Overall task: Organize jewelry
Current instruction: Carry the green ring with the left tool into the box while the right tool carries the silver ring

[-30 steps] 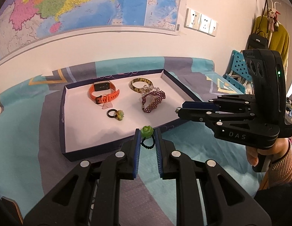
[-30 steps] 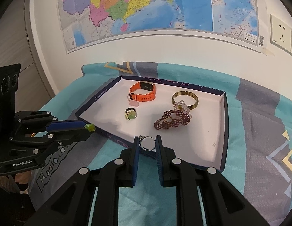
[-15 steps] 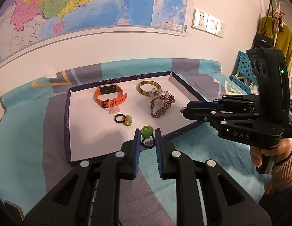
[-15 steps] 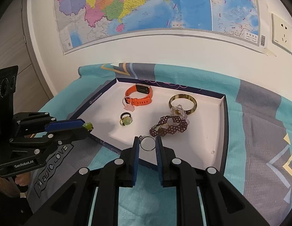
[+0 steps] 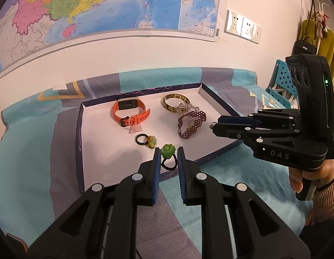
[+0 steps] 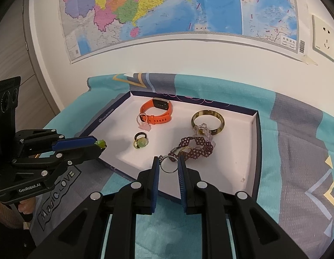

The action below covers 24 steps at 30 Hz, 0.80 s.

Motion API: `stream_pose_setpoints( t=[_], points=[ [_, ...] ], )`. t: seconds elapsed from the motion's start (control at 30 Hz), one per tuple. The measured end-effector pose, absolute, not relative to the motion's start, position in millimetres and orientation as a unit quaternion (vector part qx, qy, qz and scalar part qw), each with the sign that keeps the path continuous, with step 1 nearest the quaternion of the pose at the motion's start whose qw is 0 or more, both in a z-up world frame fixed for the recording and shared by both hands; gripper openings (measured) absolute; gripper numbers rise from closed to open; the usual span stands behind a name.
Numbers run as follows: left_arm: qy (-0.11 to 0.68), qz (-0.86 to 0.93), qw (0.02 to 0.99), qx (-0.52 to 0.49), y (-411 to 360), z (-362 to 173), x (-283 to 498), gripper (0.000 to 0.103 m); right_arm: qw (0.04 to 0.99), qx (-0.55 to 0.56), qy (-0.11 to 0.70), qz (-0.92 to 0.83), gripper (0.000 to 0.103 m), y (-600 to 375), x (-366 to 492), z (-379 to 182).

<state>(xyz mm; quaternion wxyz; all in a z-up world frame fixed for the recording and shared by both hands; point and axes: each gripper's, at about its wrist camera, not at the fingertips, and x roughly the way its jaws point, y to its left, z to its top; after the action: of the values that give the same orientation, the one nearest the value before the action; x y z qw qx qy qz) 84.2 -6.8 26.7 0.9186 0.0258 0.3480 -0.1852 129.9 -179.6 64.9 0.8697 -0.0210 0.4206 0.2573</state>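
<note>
The white-lined tray [image 5: 98,151] is seen larger and nearer the grippers than a second ago, and the green flower ring [image 5: 168,151], then shown over the tray's near rim, is now shown over the white floor just inside that rim; the jewelry already in the tray is unmoved. The left gripper [image 5: 169,158] is clamped on the ring's dark beaded band, the flower held uppermost beyond the blue pads. The right gripper [image 6: 168,165] is closed on a thin silver ring [image 6: 168,166], which is shown over the tray floor just inside the near rim, close beside the purple beaded bracelet [image 6: 193,147]. Both jaws are kept at the same narrow gap throughout. From this it is judged that 2 rings are being brought to the tray together and that their release is the next step, with neither yet set down. Both tools are pitched down toward the tray, the left one brought in from the tray's left side and the right one from its right, each held by a hand [image 5: 304,174] at its grip. Inside the tray, the orange watch [image 5: 129,113] and the amber bangle [image 5: 175,103] are lying toward the far wall, and the dark ring with a yellow-green flower [image 5: 146,140] is lying near the middle, close to the carried green one.
</note>
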Motion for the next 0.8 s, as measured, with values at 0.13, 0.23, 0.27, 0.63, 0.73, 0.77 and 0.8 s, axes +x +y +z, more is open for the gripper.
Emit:
stream_pose_setpoints(
  t=[0.13,0.23,0.27,0.63,0.73,0.77,0.8],
  points=[
    [0.351,-0.181,0.918,0.026,-6.4,24.7,89.6,0.016,0.868,-0.022,0.424,0.257,0.015,-177.9,134.7,62.4],
    [0.354,-0.177,0.918,0.025,-6.2,22.2,94.8,0.016,0.866,-0.023,0.43,0.255,0.015,-176.4,138.6,58.2],
    [0.355,-0.176,0.918,0.025,-6.3,21.2,96.4,0.016,0.865,-0.022,0.432,0.256,0.015,-176.0,139.8,56.8],
    [0.377,-0.166,0.911,0.018,-7.2,3.9,116.0,0.016,0.856,-0.027,0.453,0.248,0.015,-171.1,151.7,39.5],
    [0.384,-0.164,0.908,0.013,-6.2,-1.1,119.7,0.016,0.854,-0.028,0.46,0.243,0.015,-169.9,154.6,33.3],
    [0.386,-0.163,0.908,0.011,-6.0,-2.8,120.7,0.016,0.853,-0.028,0.461,0.241,0.015,-170.2,155.0,32.0],
    [0.387,-0.161,0.908,0.011,-6.1,-3.7,121.5,0.016,0.852,-0.028,0.464,0.24,0.016,-169.9,155.6,30.3]
  ],
)
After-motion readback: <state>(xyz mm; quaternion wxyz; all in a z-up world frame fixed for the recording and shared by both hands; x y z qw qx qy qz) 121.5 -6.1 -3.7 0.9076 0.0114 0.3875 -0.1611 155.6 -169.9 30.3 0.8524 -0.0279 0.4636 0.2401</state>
